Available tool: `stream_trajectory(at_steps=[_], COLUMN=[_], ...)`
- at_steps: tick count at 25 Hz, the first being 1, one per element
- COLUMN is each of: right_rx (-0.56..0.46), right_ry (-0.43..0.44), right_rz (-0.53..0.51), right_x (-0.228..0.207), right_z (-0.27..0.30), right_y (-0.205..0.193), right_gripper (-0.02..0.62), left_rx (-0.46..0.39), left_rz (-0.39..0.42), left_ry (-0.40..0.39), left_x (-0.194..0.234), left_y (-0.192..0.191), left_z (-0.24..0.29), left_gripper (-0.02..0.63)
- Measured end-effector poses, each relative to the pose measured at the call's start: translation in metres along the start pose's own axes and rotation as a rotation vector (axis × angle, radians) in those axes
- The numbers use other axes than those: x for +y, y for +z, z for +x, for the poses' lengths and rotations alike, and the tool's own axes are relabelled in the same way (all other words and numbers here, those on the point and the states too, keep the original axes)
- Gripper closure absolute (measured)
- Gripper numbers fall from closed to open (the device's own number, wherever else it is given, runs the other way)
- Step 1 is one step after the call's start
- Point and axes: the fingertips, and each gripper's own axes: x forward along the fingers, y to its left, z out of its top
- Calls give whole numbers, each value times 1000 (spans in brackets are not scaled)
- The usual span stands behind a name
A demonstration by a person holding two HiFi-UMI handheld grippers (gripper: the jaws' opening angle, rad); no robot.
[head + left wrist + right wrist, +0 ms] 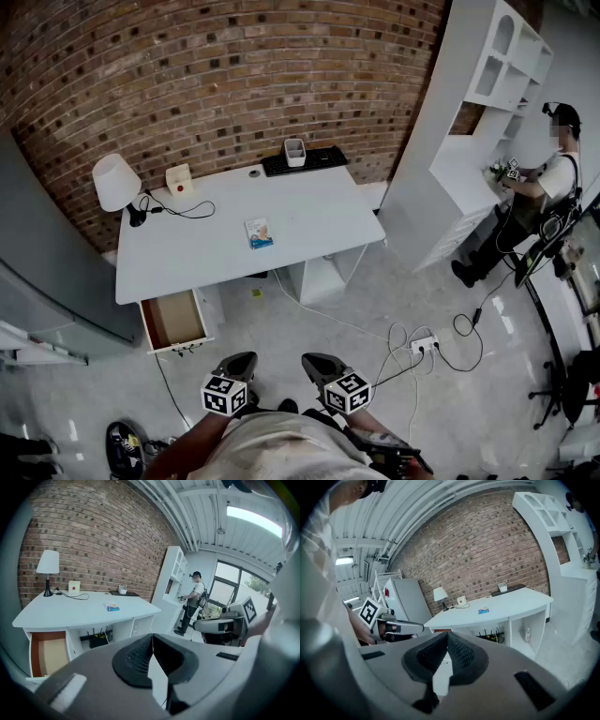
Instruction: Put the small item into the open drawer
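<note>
1. your left hand-held gripper (238, 362): jaws pressed together, nothing between them; over the floor, well apart from the counter (309, 211).
2. your right hand-held gripper (315, 362): jaws likewise together, empty; just beside the left one, at its 3 o'clock.
3. small item (259, 232): blue-and-white packet lying flat near the counter's middle, at 12 o'clock from both of your tools.
4. open drawer (173, 321): pulled out under the counter's left end, at 10 o'clock from your left hand-held gripper; brown inside.
5. lamp (114, 181): white, at the counter's 10 o'clock corner.
6. keyboard (305, 161): black, at the counter's back edge.
</note>
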Motion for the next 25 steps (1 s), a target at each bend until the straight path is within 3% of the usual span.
stream_trajectory(at_steps=[9, 25], right_rx=[-42, -32], right_ry=[-33, -47], right_rz=[33, 62], right_x=[-19, -26], right_z=[-13, -21], right_y=[4, -5], right_gripper=[589, 589], left_rx=[25, 36], left_rz=[40, 66], left_ry=[-8, -27], left_x=[-5, -25], left_y=[0, 6], left_z=[8, 20], left_gripper=[598, 598])
